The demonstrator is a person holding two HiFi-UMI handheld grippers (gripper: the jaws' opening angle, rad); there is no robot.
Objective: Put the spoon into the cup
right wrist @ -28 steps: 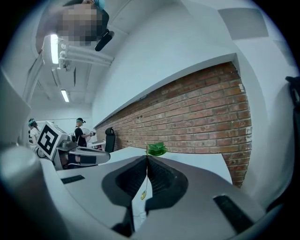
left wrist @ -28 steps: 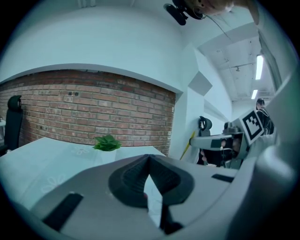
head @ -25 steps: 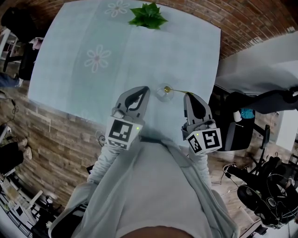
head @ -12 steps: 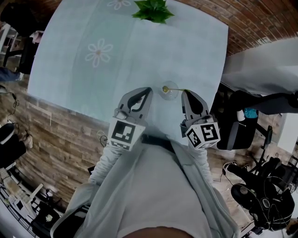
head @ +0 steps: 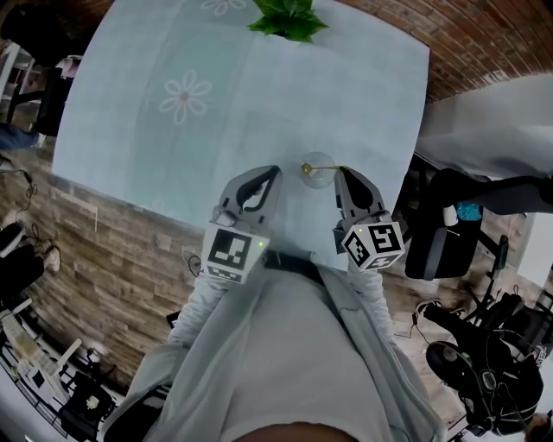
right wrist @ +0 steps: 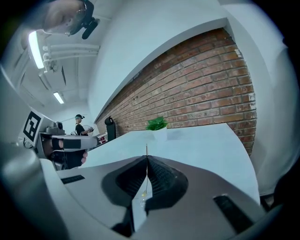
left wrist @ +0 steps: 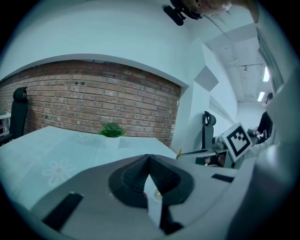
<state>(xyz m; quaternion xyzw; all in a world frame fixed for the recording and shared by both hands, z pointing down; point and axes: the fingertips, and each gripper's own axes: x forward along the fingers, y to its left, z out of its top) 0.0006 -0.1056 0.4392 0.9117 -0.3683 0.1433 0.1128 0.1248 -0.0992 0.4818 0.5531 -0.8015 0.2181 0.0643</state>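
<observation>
A small clear glass cup (head: 317,175) stands near the table's front edge, between my two grippers. My right gripper (head: 340,172) is shut on the handle of a thin gold spoon (head: 324,167). The spoon lies almost level, reaching left, with its bowl over the cup's rim. In the right gripper view the jaws (right wrist: 146,157) meet on the spoon (right wrist: 146,150), whose handle end pokes up above them. My left gripper (head: 274,171) is just left of the cup, jaws together and holding nothing. Its own view (left wrist: 149,157) shows the right gripper (left wrist: 236,140) and the spoon (left wrist: 187,152) at right.
The table wears a pale cloth (head: 259,95) with flower prints (head: 183,93). A green potted plant (head: 288,19) stands at its far edge. A black chair (head: 436,233) is beyond the table's right side. A brick wall (right wrist: 206,93) runs behind the table.
The right gripper has sunk with the spoon, so the spoon's bowl sits lower over the cup. The left gripper has dropped a little beside the cup. Both stay shut.
</observation>
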